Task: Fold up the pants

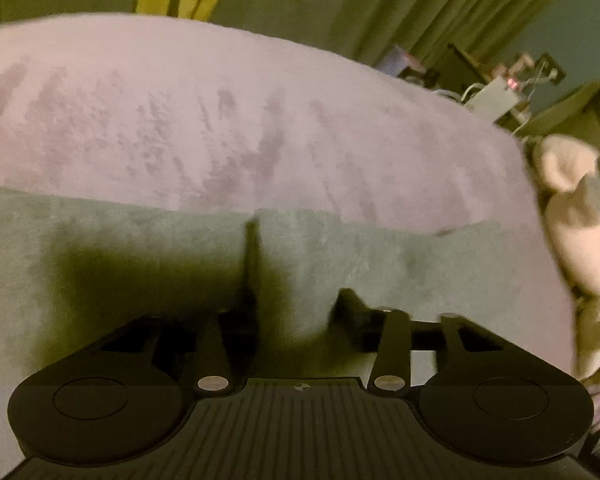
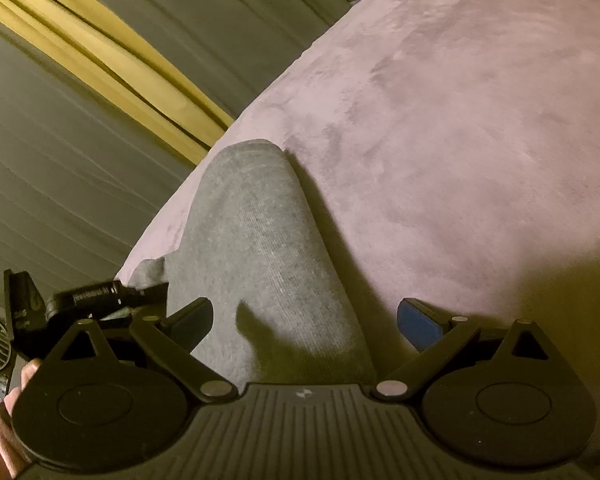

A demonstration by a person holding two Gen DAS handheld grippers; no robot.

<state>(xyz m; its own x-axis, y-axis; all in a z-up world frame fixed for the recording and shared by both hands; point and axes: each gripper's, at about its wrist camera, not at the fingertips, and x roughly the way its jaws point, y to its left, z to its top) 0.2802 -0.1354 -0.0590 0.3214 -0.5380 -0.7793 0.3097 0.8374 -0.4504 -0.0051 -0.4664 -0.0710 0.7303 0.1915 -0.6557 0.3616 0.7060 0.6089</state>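
The gray pants (image 2: 260,248) lie long and flat ahead of the wide-apart, empty right gripper (image 2: 304,320); the left gripper (image 1: 296,304), half apart, grips nothing; most folding seems left

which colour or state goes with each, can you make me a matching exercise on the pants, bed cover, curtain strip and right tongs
Things:
1. pants
2. bed cover
3. curtain strip
4. right tongs

Colour or state:
a. pinkish lilac
b. open wide
c. grey
d. yellow

Pairs: 1-c, 2-a, 3-d, 4-b
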